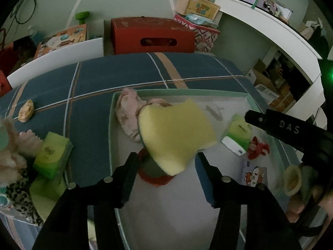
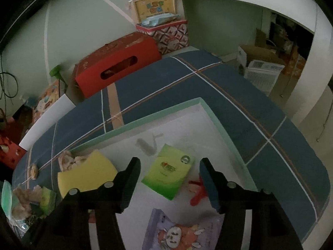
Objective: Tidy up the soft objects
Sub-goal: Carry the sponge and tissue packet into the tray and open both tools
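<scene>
A: How do the claws stand?
B: The left gripper (image 1: 166, 162) and right gripper (image 2: 169, 169) both gape, gripping nothing.
A: The yellow sponge (image 1: 174, 134)?
B: Motion-blurred, free of the pads, above the green-rimmed box (image 1: 181, 92).

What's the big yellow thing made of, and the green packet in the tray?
The yellow block looks like soft foam sponge: matte, thick, with rounded edges, though it is blurred here. The green packet looks like thin glossy plastic film around something soft, probably tissues: it shines a little and carries printed logos. The tray looks like stiff cardboard, white inside with a mint-green rim.
</scene>
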The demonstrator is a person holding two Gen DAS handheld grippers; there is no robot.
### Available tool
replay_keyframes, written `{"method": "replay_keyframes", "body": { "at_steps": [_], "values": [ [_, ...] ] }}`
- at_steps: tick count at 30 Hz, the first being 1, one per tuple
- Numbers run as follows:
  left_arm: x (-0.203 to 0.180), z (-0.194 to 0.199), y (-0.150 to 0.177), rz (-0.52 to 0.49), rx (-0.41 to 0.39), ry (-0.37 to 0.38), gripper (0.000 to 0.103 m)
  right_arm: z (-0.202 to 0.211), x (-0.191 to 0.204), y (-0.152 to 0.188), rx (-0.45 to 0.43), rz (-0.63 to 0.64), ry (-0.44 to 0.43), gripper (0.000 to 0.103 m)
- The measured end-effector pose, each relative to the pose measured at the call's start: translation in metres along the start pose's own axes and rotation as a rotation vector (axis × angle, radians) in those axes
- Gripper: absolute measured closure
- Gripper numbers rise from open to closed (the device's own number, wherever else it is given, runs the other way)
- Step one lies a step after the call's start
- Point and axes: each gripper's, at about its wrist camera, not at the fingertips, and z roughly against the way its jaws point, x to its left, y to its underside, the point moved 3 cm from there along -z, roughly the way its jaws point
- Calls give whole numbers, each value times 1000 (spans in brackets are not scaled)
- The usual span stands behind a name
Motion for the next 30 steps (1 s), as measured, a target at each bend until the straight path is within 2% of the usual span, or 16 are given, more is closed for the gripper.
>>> {"method": "replay_keyframes", "body": {
  "at_steps": [3,4,5,7,11,12,13,14,15,22,30],
  "values": [
    [5,6,2,23,9,-14,43,5,-2,1,9,4,3,39],
    [8,9,3,35,15,-27,42,6,-3,2,14,7,2,36],
    [10,10,4,44,21,-42,40,6,-3,3,20,10,2,29],
    [15,12,7,60,27,-69,30,6,-4,6,34,16,1,23],
    [23,15,12,75,32,-101,30,4,-3,13,61,46,23,21],
    [24,15,13,75,34,-108,26,3,-3,15,65,57,42,17],
    [25,15,14,76,34,-120,14,3,-2,16,66,65,56,9],
    [26,15,15,77,29,-126,9,4,-2,17,64,74,68,0],
    [27,17,16,81,20,-131,4,5,-1,18,57,82,71,0],
    [28,21,21,86,22,-137,4,11,0,20,54,80,69,0],
    [25,33,24,95,3,-101,4,25,5,24,36,103,57,0]
  ]
}}
